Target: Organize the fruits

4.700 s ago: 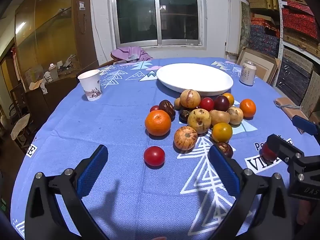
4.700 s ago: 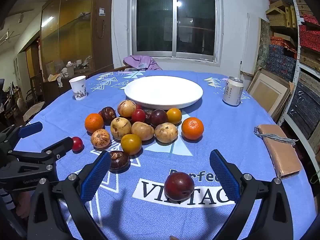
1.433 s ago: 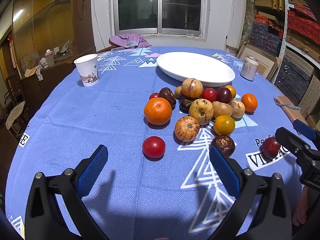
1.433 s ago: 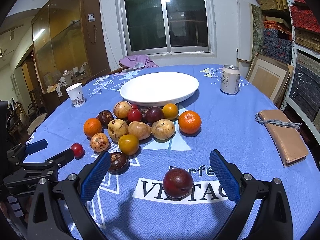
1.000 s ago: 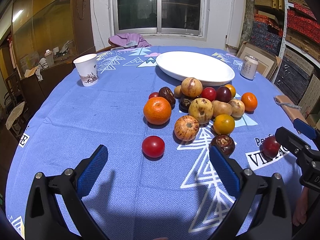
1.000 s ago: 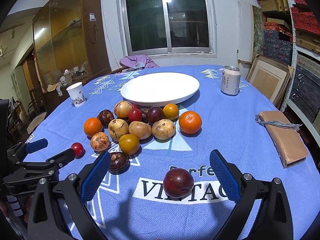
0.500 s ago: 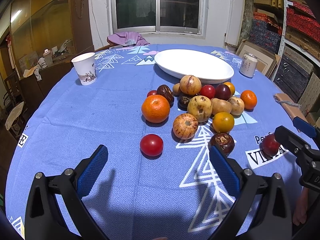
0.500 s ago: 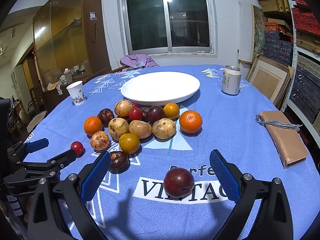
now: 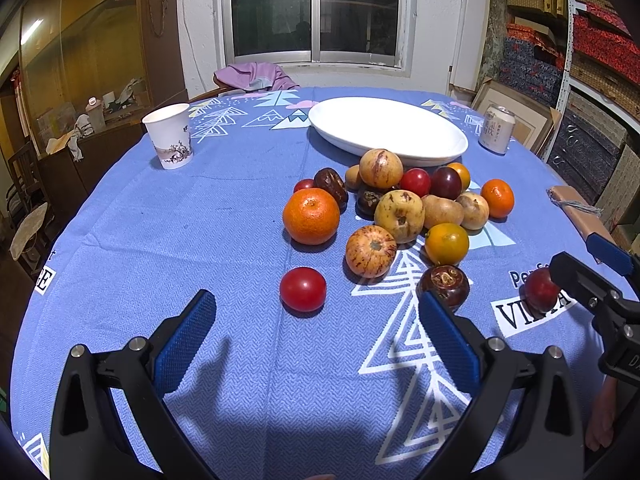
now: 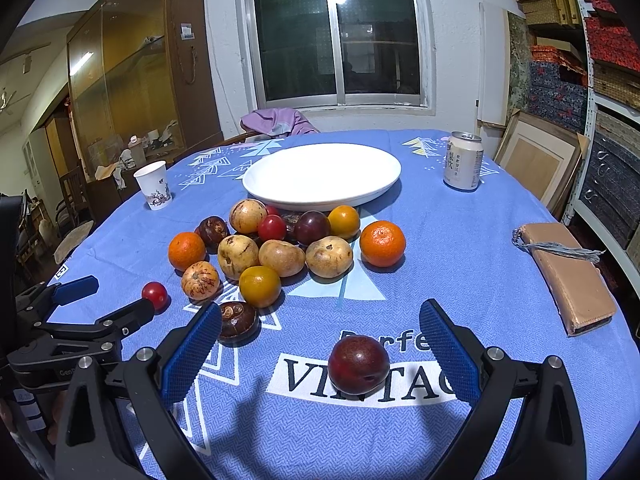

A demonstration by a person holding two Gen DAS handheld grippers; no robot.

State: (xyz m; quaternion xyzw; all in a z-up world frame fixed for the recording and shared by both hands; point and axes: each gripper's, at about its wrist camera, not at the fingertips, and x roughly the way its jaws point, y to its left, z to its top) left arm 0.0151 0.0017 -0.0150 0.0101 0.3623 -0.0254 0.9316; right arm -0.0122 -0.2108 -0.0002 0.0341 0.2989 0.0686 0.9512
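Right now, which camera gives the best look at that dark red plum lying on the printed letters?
The right wrist view: the plum lies whole between its open jaws. In the left wrist view it sits at the edge, partly hidden.

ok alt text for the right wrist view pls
The open right gripper frames a dark red plum lying on a blue tablecloth. Beyond it sits a fruit pile before an empty white plate, with a can at right.

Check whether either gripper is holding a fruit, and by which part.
Neither holds anything. The left gripper and right gripper are open; the dark red plum lies untouched on the cloth.
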